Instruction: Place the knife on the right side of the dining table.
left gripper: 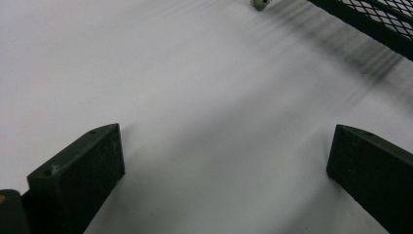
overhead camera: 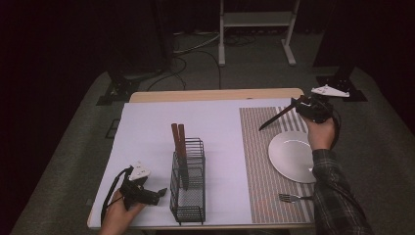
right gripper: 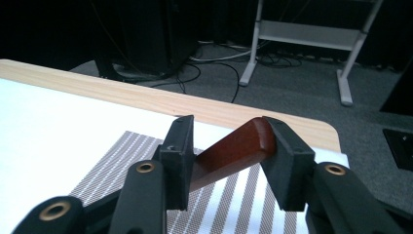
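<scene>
The right claw sits above the far edge of the striped placemat, its jaws parted around the reddish-brown wooden handle of a knife; in the right gripper view that handle lies slantwise between the pads, touching the right-hand one, and whether the other presses on it I cannot tell. The knife's long axis runs diagonally, its dark blade pointing down over the placemat, away from the claw. The white plate lies on the placemat just beside the blade tip. The left claw rests spread wide on the white sheet beside the wire rack, well apart from the placemat, holding nothing. No writing is readable.
</scene>
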Demonstrator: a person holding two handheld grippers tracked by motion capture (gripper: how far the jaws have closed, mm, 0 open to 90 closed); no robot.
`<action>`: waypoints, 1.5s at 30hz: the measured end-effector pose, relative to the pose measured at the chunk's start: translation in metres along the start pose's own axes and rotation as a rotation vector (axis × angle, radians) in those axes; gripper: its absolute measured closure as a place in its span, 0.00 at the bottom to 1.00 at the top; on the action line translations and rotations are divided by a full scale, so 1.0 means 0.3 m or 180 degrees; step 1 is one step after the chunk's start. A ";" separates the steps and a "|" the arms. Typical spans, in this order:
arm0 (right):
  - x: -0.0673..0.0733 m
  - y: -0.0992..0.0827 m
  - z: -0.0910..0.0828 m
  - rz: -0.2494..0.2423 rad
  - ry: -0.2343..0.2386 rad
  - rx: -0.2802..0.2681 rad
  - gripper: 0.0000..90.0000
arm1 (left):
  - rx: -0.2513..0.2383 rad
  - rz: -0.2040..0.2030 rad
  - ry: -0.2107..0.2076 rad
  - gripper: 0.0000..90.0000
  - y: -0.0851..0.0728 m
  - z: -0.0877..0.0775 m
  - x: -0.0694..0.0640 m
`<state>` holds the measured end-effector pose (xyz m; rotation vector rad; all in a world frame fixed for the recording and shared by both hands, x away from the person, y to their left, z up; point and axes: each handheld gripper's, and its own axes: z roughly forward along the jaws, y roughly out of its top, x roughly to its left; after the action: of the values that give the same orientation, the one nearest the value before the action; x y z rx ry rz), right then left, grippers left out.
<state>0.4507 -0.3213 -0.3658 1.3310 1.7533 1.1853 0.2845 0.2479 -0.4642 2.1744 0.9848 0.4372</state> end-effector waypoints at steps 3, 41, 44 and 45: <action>-0.012 -0.017 0.002 0.0050 -0.0034 0.0021 0.59 | 0.0000 0.0002 0.0001 0.00 0.000 0.000 0.000; -0.151 -0.197 0.036 0.0598 -0.0085 0.0412 0.41 | 0.0005 0.0003 0.0003 0.00 0.000 0.000 0.000; -0.158 -0.205 0.041 0.0633 -0.0087 0.0453 0.40 | 0.0001 0.0001 0.0000 0.00 0.000 0.000 0.000; -0.161 -0.208 0.043 0.0646 -0.0085 0.0464 0.40 | 0.0003 0.0003 0.0002 0.00 0.000 0.000 0.000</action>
<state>0.4517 -0.3692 -0.4299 1.6359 1.7455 1.1586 0.2845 0.2479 -0.4641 2.1758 0.9846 0.4377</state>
